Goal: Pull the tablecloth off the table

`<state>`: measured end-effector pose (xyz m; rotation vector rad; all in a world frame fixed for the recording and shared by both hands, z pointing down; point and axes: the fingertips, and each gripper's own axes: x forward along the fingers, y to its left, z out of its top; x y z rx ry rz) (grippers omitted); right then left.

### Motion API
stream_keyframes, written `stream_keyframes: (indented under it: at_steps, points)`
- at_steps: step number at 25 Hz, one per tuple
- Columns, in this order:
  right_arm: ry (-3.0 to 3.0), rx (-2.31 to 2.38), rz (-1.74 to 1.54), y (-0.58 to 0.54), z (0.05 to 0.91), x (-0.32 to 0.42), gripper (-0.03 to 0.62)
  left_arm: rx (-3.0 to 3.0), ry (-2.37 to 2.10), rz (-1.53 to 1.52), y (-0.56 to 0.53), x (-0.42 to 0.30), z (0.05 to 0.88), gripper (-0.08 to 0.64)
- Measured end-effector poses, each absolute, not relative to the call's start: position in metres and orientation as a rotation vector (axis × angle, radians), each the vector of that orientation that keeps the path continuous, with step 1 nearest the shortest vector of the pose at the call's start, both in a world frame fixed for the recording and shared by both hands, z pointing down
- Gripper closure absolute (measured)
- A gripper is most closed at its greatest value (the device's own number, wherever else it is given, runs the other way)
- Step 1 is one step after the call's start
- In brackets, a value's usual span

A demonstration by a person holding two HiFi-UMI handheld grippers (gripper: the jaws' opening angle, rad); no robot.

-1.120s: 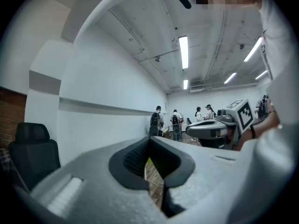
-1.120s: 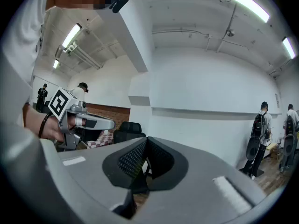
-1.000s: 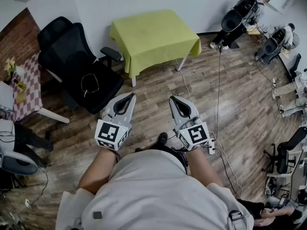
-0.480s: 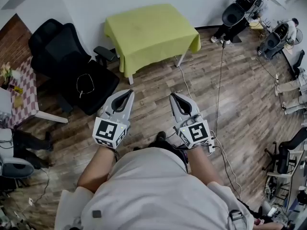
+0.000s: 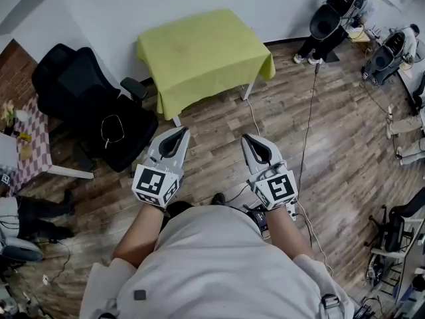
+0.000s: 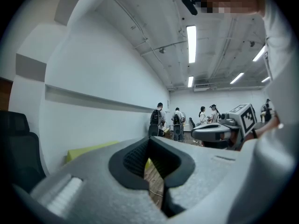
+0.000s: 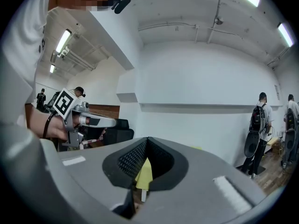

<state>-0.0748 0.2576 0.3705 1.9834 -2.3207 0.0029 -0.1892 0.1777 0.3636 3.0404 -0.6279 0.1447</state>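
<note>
Left gripper (image 5: pixel 179 131) — tablecloth (image 5: pixel 199 52) well ahead

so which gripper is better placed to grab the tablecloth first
Left, narrowly. The left gripper appears closer to the low-hanging near corner of the lime-green tablecloth; more floor separates the right gripper from it. Both are shut and empty.

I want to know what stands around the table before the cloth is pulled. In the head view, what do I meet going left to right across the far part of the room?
checkered cloth → black office chair → green tablecloth on its table → people with black backpacks
</note>
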Motion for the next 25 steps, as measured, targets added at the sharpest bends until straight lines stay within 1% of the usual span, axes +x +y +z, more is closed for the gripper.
stream_keyframes:
  at_steps: [7, 13, 20, 25]
  points:
    - [-2.319, 1.990, 0.045, 0.244, 0.382, -0.029, 0.581, 3.049, -0.633, 0.178, 0.163, -0.148, 0.371, 0.557]
    - [-2.302, 1.986, 0.075, 0.208, 0.392, -0.006, 0.581, 3.034, -0.614, 0.181, 0.123, -0.122, 0.384, 0.557]
    - [-2.277, 2.009, 0.102, 0.134, 0.394, 0.023, 0.581, 3.083, -0.575, 0.193, 0.053, -0.091, 0.387, 0.557]
    - [-2.284, 1.993, 0.085, 0.061, 0.386, 0.025, 0.581, 3.064, -0.565, 0.175, -0.017, -0.085, 0.386, 0.557]
